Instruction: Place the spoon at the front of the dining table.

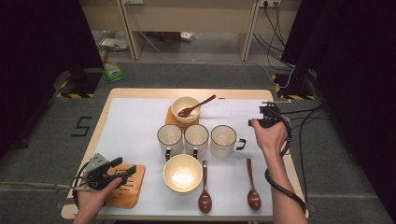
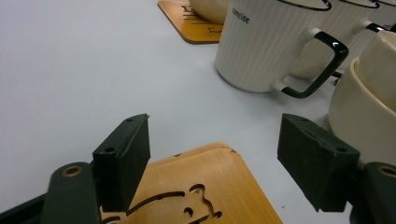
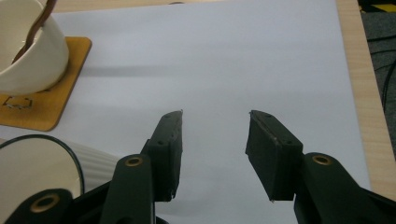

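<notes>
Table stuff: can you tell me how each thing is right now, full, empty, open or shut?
Left gripper: open, over the near coaster.
Right gripper: open, holding nothing.
Far bowl: on a coaster, spoon inside.
Near bowl: upright, empty.
Three mugs: upright, empty.
Two spoons: lying flat.

Grey carpet floor (image 1: 196, 74), black curtains (image 1: 37, 42) at both sides, pale wooden furniture (image 1: 191, 18) along the far wall, cables (image 1: 275, 28) trailing down, yellow-black hazard tape (image 1: 74, 94), green packet (image 1: 113, 71), floor marking (image 1: 81, 126)
</notes>
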{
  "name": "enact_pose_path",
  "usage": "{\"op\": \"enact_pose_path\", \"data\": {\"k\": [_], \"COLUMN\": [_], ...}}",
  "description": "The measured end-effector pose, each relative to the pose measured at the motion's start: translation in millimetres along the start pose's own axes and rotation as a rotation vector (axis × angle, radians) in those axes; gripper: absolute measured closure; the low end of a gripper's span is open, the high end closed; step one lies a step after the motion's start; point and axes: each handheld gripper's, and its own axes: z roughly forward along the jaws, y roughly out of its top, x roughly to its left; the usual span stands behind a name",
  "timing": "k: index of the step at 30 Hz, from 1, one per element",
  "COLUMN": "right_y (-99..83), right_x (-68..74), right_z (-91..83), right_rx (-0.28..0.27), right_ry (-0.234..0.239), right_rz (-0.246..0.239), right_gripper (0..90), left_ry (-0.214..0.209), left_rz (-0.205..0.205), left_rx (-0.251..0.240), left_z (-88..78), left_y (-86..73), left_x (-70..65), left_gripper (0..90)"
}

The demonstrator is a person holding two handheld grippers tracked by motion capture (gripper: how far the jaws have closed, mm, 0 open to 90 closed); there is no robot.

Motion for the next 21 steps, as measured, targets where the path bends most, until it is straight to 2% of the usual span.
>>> {"op": "enact_pose_path", "data": {"k": [10, 21], "right_y": [-15.9, -32.4], "right_x": [-26.4, -44.7], "right_z": [-4.3, -3.0], "right_rx": [0.023, 0.049], "right_ry": [-0.027, -0.040], "right_rz": [0.041, 0.068], "right_gripper": [54.3, 53.8], "left_ry": [-0.005, 0.001], "left_rz": [0.002, 0.001], "left_rx": [0.007, 0.007], "left_z": [3.9, 1.9], "left_y": [0.3, -1.2], "left_x": [-2.0, -1.2], "left_gripper": [24.8, 24.8]}}
